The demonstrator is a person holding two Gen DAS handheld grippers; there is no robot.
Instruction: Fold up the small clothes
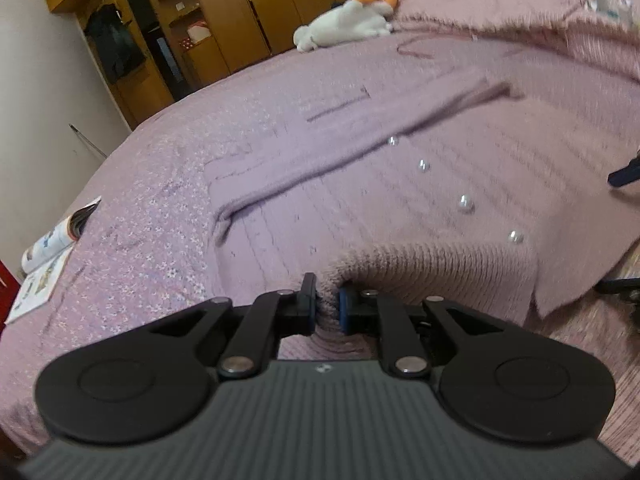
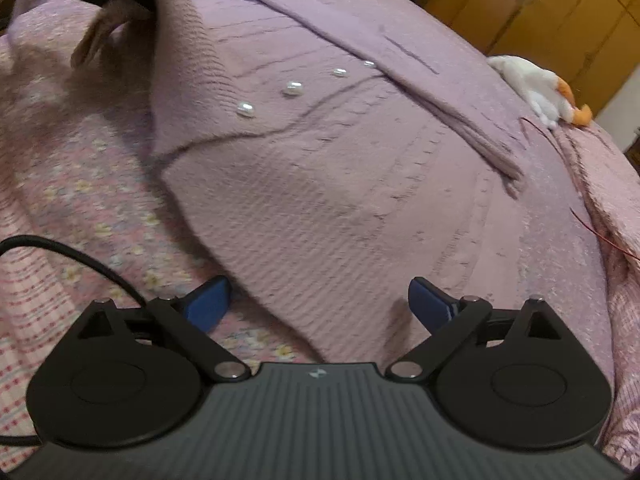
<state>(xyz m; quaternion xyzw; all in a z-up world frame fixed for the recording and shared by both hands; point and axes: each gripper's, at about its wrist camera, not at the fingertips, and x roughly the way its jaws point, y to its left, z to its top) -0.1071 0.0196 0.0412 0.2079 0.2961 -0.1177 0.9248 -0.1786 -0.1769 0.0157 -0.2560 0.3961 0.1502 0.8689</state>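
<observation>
Cardigan [image 1: 460, 184]: pink knit, spread flat on the bed, one sleeve [image 1: 360, 140] folded across its front toward ten o'clock in the left wrist view.
Buttons: a row of pearl buttons [image 1: 464, 203] runs up the front, from the ribbed hem toward twelve o'clock.
Left gripper [image 1: 328, 304]: pinched down tight on the ribbed hem [image 1: 420, 268], a bunch of knit squeezed between the pads and pulled up off the bed!
Right gripper [image 2: 320, 304]: spread wide, nothing caught, hovering over the cardigan's near corner, fingers [image 2: 208, 304] apart either side of the knit.
Bed [image 1: 168, 208]: lilac flowered cover under it all.
Plush toy [image 1: 348, 20]: white and orange, far off at twelve o'clock.
Magazine [image 1: 44, 260]: open at nine o'clock, on the bed's edge.
Wardrobe [image 1: 240, 8]: wooden, behind the bed.
</observation>
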